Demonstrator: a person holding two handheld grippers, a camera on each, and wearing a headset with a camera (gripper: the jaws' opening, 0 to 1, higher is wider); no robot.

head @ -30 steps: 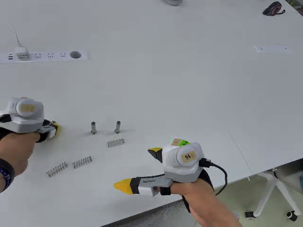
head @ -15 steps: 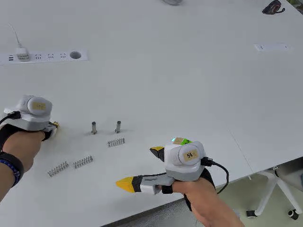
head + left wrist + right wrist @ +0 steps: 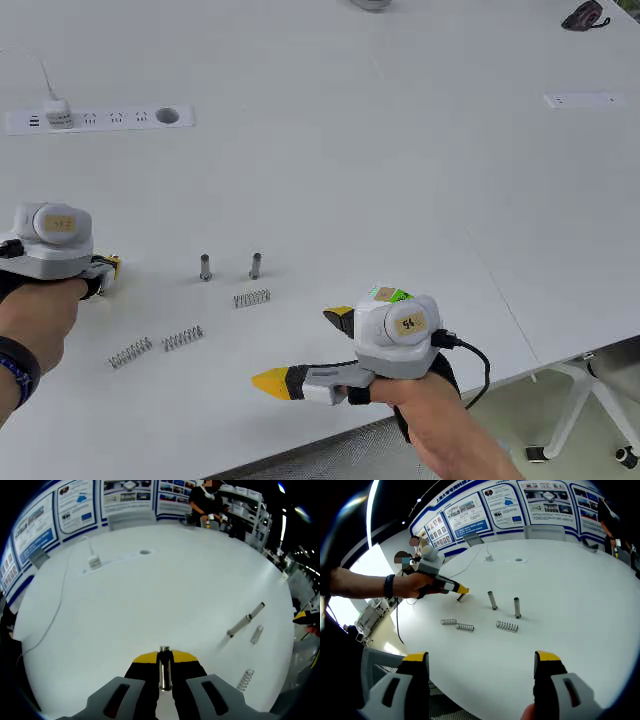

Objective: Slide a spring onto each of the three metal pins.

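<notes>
Two metal pins stand upright on the white table, one (image 3: 205, 267) left of the other (image 3: 255, 265); the right gripper view shows them too (image 3: 492, 600) (image 3: 517, 608). My left gripper (image 3: 106, 267) (image 3: 164, 656) rests at the table's left, shut on the third pin (image 3: 164, 672). Three springs lie flat: one (image 3: 252, 298) just in front of the pins, two (image 3: 183, 338) (image 3: 130, 352) further left and nearer me. My right gripper (image 3: 303, 348) (image 3: 481, 659) hovers open near the front edge, right of the springs, holding nothing.
A white power strip (image 3: 100, 118) with a plugged charger (image 3: 57, 107) lies at the back left. A small white plate (image 3: 577, 100) sits far right. The table's front edge runs just below my right hand, with a chair base (image 3: 575, 440) beyond it.
The head camera has shifted slightly. The left hand rocked a little and settled back with the pin still held. The right gripper stays open, and the pins and springs have not moved.
</notes>
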